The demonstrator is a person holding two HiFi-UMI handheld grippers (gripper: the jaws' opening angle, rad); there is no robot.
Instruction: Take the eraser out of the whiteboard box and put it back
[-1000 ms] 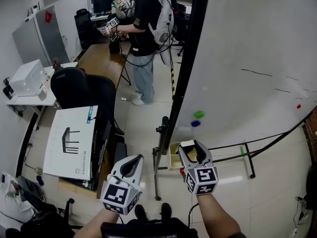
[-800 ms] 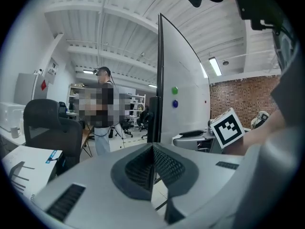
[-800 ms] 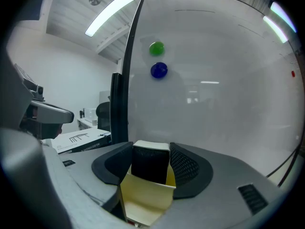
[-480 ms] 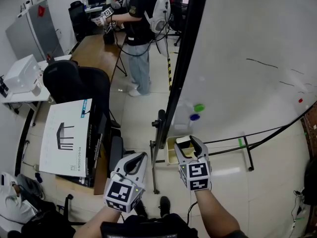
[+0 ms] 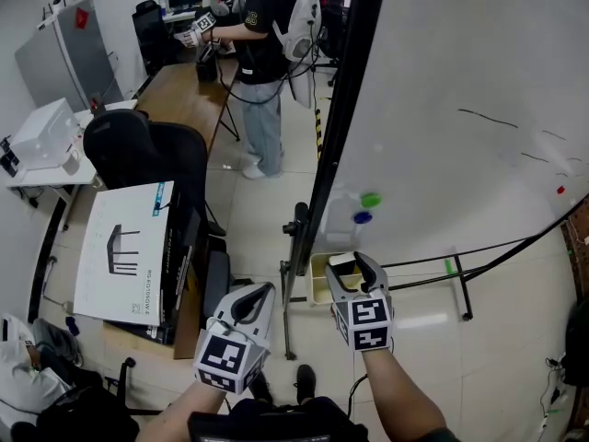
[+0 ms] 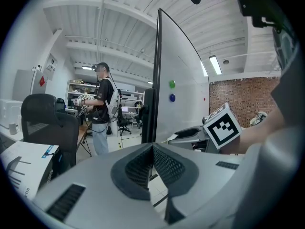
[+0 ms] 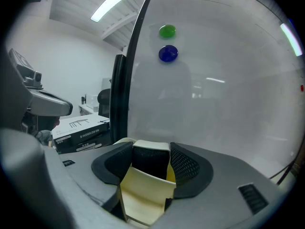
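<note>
Gripping the eraser (image 7: pixel 150 163), right gripper (image 5: pixel 351 269) hides much of the box (image 5: pixel 318 285).

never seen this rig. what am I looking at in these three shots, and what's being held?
No robot here: a person holds a two-jaw gripper in each hand. The marker cubes are part of the grippers. The wide shot comes from a camera on the person's head, looking down. The other two come from cameras riding on each gripper, looking along its jaws. The person stands at a whiteboard with a pale yellow box by its frame. The right gripper is closed on the eraser at the box. The left gripper is shut and empty.
</note>
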